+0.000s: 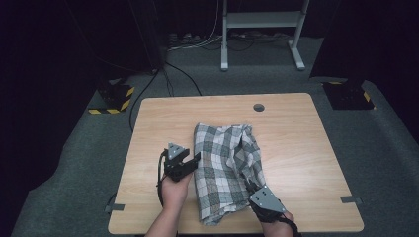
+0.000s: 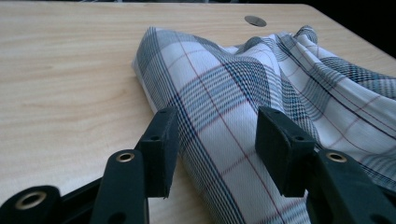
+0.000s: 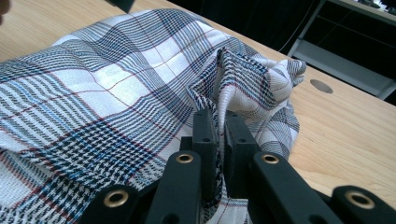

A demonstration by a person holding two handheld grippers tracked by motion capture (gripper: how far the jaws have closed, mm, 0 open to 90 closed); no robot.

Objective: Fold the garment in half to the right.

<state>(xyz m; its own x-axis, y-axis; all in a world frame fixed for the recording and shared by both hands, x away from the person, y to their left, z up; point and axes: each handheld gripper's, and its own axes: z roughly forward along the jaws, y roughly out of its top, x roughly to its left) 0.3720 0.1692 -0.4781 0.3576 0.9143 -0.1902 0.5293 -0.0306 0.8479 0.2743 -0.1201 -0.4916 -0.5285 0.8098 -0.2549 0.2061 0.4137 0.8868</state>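
A crumpled plaid cloth [image 1: 225, 163] in white, grey and blue lies in the middle of the wooden table [image 1: 301, 148]. My left gripper [image 1: 196, 161] sits at the cloth's left edge. In the left gripper view its jaws stand apart astride a raised fold of the cloth [image 2: 224, 93], and the left gripper [image 2: 217, 144] is open, its pads off the fabric. My right gripper [image 1: 248, 186] is at the cloth's near right side. In the right gripper view the right gripper [image 3: 219, 140] is shut on a pinched ridge of the cloth [image 3: 116, 79].
A round cable hole [image 1: 258, 107] sits near the table's far edge. Bare wood lies to the left and right of the cloth. On the floor beyond stand a white desk frame [image 1: 259, 29], cables and two yellow-and-black striped blocks [image 1: 114, 98] [image 1: 346, 94].
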